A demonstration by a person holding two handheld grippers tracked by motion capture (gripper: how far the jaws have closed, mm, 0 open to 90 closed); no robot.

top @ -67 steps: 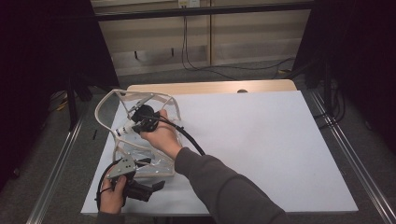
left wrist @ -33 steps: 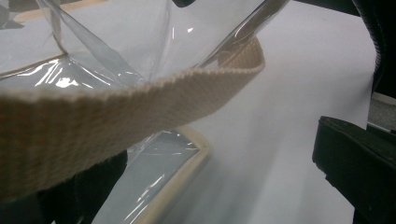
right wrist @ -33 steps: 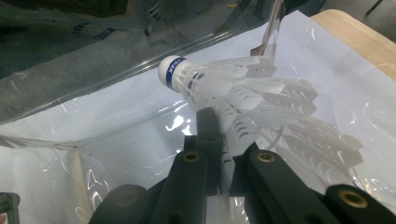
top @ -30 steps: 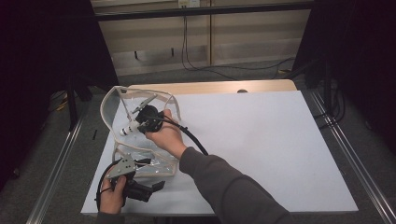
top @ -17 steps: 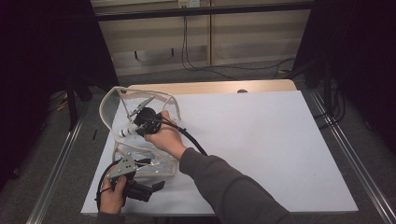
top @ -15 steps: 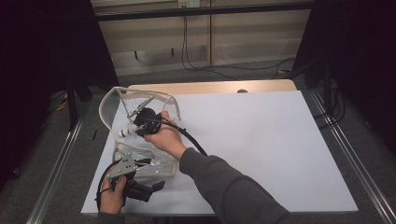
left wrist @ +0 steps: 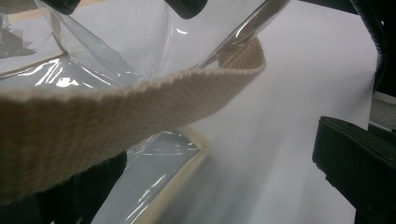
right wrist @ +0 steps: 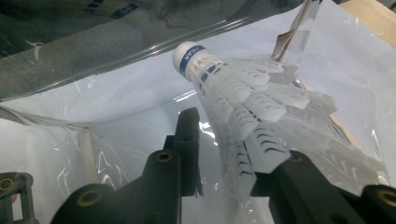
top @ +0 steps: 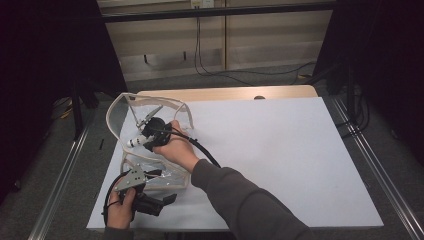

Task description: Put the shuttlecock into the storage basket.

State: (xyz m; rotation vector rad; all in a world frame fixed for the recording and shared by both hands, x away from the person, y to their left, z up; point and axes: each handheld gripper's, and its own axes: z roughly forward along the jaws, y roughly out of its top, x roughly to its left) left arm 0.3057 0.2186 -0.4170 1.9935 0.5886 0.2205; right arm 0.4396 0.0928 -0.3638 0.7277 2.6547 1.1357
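- Right gripper view: we find the right gripper (right wrist: 229,149) reached inside the clear plastic bag (right wrist: 116,60), its jaws narrowly parted and just opening.
- The white feather shuttlecock (right wrist: 252,98) lies between the jaws. Its skirt leans on one jaw and stands clear of the other, so we judge it released rather than gripped. The cork, with its blue band, points deeper into the bag.
- High view: the right hand (top: 175,147) sits in the bag's mouth at the table's left, with the shuttlecock's cork showing just left of it.
- The left gripper (top: 167,200) is at the bag's near edge. In the left gripper view the beige webbing trim (left wrist: 140,107) crosses right over one jaw. We cannot tell whether the jaws clamp it.
- Recommended for the step in hand, as we judge it:
  - widen the right jaws until the feathers are free of both;
  - let the shuttlecock settle on the bag's floor before moving;
  - draw the gripper straight back along its entry line, so a jaw does not snag the skirt or drag the film;
  - keep the left gripper steady, so the mouth stays open.
- Risk noted: the feathers crush easily, and the shuttlecock may roll towards the opening.
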